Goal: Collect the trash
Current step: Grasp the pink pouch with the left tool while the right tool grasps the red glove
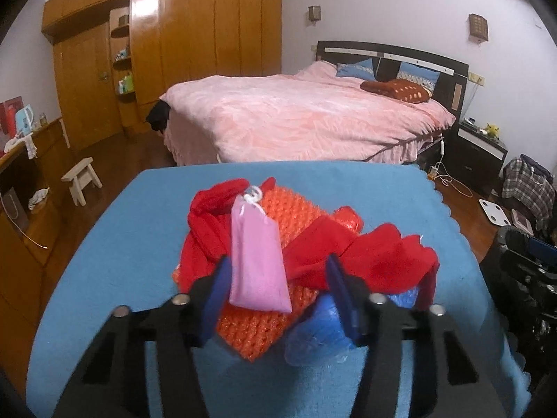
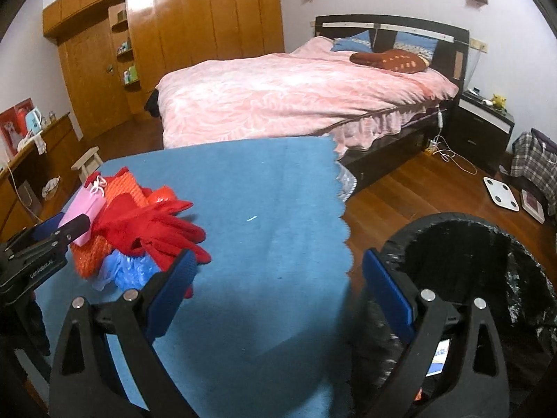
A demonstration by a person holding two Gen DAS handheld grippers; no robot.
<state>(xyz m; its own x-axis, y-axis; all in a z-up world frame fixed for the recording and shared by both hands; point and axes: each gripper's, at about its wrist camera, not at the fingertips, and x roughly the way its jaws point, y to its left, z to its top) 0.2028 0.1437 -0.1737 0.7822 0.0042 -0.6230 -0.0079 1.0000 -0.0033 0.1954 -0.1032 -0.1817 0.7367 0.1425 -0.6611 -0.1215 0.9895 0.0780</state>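
One pink pouch point(image 1: 259, 261), two red gloves point(image 1: 376, 254), one black bin point(image 2: 480, 271).

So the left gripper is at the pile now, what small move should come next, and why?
Probably close the left gripper on the pink pouch. Its fingers stand open on either side of the pouch, which lies on top of the orange mesh and red cloth. The right gripper is open and holds nothing, near the black bin bag.
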